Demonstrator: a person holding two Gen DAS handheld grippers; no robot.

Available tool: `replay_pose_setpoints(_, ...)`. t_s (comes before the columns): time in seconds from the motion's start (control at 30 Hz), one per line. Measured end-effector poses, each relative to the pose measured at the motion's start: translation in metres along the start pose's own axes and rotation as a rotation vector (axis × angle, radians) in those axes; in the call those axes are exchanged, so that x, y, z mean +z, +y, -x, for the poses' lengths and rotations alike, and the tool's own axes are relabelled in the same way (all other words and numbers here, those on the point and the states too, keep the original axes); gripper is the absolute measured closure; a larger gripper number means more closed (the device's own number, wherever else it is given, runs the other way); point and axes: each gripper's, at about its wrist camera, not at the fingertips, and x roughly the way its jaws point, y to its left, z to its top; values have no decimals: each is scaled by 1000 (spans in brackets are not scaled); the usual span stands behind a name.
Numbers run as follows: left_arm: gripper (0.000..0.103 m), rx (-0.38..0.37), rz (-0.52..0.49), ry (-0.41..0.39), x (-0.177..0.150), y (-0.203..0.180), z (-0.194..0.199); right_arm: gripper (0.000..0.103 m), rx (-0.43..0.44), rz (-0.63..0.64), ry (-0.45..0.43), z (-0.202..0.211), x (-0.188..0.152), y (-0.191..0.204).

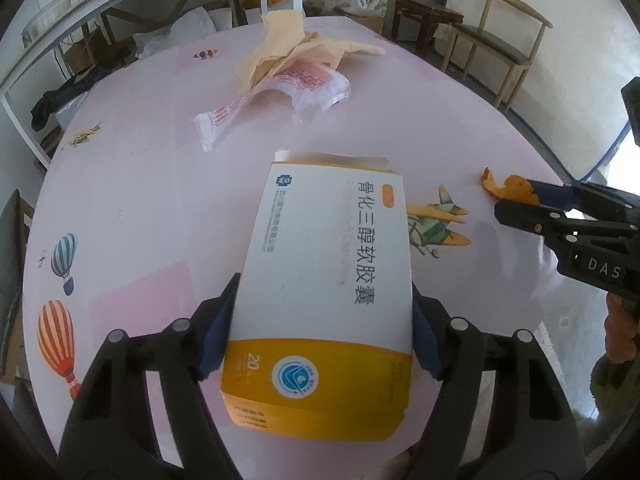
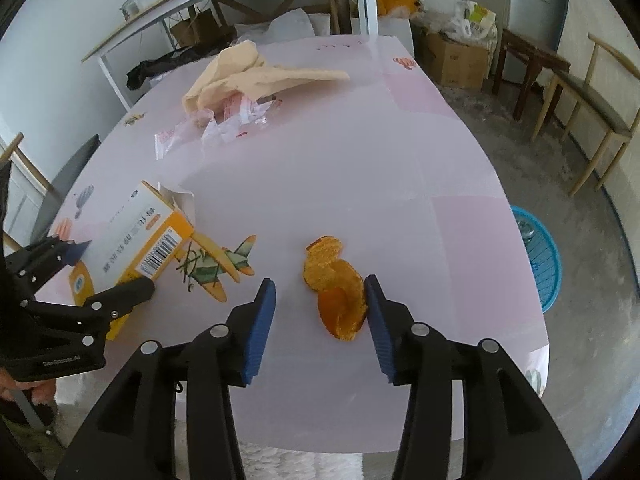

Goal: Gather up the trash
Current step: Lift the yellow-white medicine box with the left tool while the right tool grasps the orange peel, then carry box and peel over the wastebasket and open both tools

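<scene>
two pieces of rubbish are being addressed at once on a pink counter (image 2: 400, 168) printed with aeroplanes and hot-air balloons. the left tongs (image 1: 322, 328) are seen set around a white and orange medicine box (image 1: 332, 276), a blue pad at each long side of the carton; the pads appear to be in contact with the cardboard, so the box is judged to be grasped. its far flap is seen standing open. the box is seen resting on the counter at its near left part, beside a printed aeroplane (image 2: 218, 266).

the right tongs (image 2: 320, 312) are shown released, the two blue pads standing apart with an orange peel (image 2: 334, 292) lying on the counter between them. the right-hand pad is just beside the edge of the peel, or perhaps touching it, while the left-hand pad is well clear. the peel is not yet gripped.

further back, crumpled tan paper (image 2: 248, 72) and a clear plastic wrapper with red print (image 2: 228, 120) are left uncollected. a blue basket (image 2: 540, 264) is seen on the floor past the right edge of the counter; it may be meant as the bin, though this cannot be confirmed.

the step in hand is judged to be the pick-up. next, the right tongs would need to be closed on the thin, curled peel, low enough that it is not pushed aside, and both items lifted.
</scene>
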Motion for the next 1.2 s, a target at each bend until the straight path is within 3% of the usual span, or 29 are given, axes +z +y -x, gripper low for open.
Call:
replay_pose_setpoints(0.2, 33, 13, -6, -6, -2, -3, 2, 59, -63, 46, -18, -1, -2, 5)
replay_pose_setpoints(0.43, 33, 28, -6, -12, -2, -4, 3, 81, -80, 29, -25, 0, 0, -2)
replay_pose_setpoints(0.63, 34, 39, -8, -20, -2, -5, 5, 90, -60, 8, -31, 2, 0, -7)
replay_pose_setpoints(1.2, 34, 45, -10, -65, 1, -7, 22, 92, -1, -74, -75, 18, 6, -17)
